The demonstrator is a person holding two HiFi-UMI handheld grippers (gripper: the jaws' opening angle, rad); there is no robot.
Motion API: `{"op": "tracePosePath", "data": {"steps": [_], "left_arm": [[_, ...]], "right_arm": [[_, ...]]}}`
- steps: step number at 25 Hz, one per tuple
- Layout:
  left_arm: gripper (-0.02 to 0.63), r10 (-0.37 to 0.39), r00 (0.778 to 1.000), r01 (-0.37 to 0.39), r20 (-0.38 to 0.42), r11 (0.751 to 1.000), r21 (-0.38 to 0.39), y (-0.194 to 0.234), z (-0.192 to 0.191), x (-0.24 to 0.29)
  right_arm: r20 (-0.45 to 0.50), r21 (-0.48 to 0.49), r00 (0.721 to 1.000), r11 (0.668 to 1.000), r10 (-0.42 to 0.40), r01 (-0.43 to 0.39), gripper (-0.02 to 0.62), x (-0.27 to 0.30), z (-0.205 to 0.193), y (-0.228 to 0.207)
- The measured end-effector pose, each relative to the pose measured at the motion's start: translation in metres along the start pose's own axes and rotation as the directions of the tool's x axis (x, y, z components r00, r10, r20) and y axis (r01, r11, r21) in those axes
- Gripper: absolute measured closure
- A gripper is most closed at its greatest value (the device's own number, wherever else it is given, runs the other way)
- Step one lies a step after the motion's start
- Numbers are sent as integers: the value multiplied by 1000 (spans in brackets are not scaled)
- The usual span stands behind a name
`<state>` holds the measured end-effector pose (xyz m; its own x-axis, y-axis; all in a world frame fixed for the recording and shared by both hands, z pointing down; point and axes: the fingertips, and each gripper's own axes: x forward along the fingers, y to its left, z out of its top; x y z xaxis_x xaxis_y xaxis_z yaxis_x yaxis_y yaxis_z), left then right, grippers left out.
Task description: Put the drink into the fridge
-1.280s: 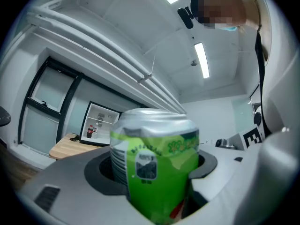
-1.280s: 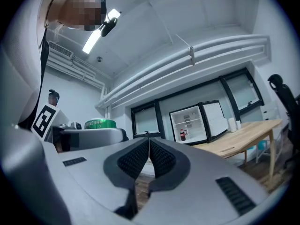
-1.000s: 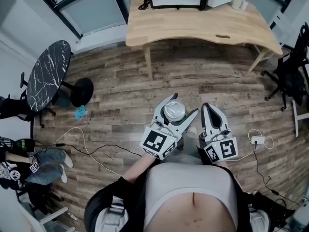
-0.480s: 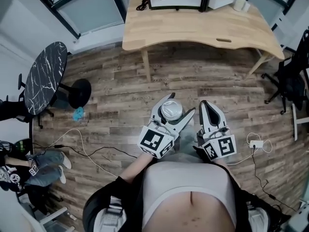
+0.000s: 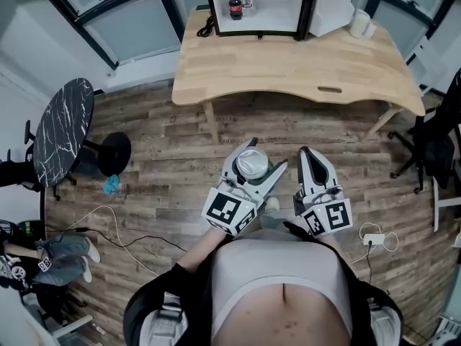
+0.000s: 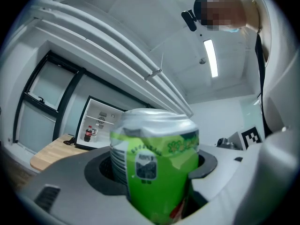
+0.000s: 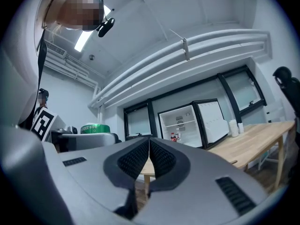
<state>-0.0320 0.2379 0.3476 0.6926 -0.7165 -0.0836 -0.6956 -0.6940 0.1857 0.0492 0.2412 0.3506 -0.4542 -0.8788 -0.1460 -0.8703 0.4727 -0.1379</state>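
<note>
Now, green aluminium drink can [image 6: 157, 168] up, open white mini fridge [image 5: 259, 6] ahead.
Can clamped upright between fingers of the left gripper [image 5: 261, 158]; fingers of the right gripper [image 7: 149, 150] pressed together, empty.

left gripper [image 5: 263, 157], right gripper [image 5: 310, 158]: grey shells, black-and-white marker cubes [image 5: 232, 211] | wear: white top [image 5: 281, 280], black sleeves [image 5: 162, 301]
</note>
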Motion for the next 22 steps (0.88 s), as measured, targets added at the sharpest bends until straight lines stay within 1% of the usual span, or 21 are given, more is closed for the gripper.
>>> {"op": "tracePosePath", "data": {"steps": [5,10,16,22], "left_arm": [[258,17,1000,-17,11,1000,-1,13,7,49],[258,45,999,-45,21,999,9,21,5,84],[258,74,997,-74,14,997,7,28,3,99],[258,86,996,-87,20,996,18,39,6,104]], "right_arm": [[1,-5,1000,1000,22,-22,568,31,9,-44],[-1,14,999,999,52,-52,568,52,8,-74],[-3,31,995,995,96,-96,568,73,1,-83],[-5,21,994,993,113,-113,568,86,1,-86]]}}
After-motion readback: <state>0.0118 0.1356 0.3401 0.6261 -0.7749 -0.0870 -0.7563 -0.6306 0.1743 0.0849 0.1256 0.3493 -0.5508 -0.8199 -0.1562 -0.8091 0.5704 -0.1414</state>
